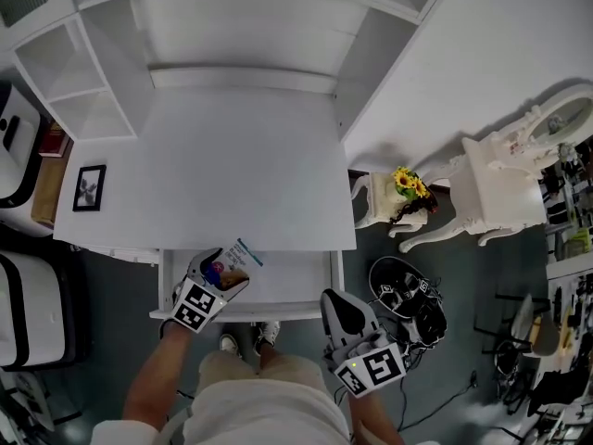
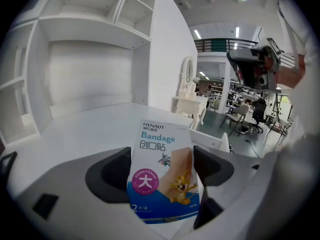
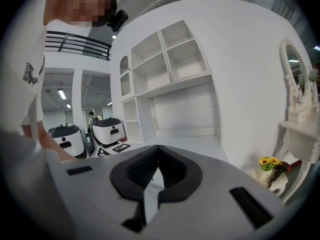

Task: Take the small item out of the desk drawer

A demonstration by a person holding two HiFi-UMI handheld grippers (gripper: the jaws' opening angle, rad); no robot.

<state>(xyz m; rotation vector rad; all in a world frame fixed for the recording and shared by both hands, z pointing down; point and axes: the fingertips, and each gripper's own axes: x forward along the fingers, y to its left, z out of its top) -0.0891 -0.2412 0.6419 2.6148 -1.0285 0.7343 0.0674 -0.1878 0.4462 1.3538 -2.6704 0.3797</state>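
Observation:
A small bandage box [image 1: 234, 266], white and blue with cartoon figures, stands upright between the jaws of my left gripper [image 1: 222, 270], which is shut on its two sides. It hangs just above the open desk drawer [image 1: 298, 282] at the drawer's left end. In the left gripper view the bandage box [image 2: 162, 176] fills the gap between the dark pads [image 2: 112, 171], with the white desk top [image 2: 85, 124] beyond. My right gripper [image 1: 342, 310] hovers at the drawer's right front corner, its jaws shut on nothing; the right gripper [image 3: 157, 160] shows its pads meeting.
A small framed picture [image 1: 90, 187] lies on the white desk [image 1: 232, 165] at the left, under an open shelf unit [image 1: 83, 82]. To the right stand a small stool with yellow flowers [image 1: 409, 184] and a white dressing table [image 1: 505, 179]. Black gear [image 1: 408, 299] lies on the floor.

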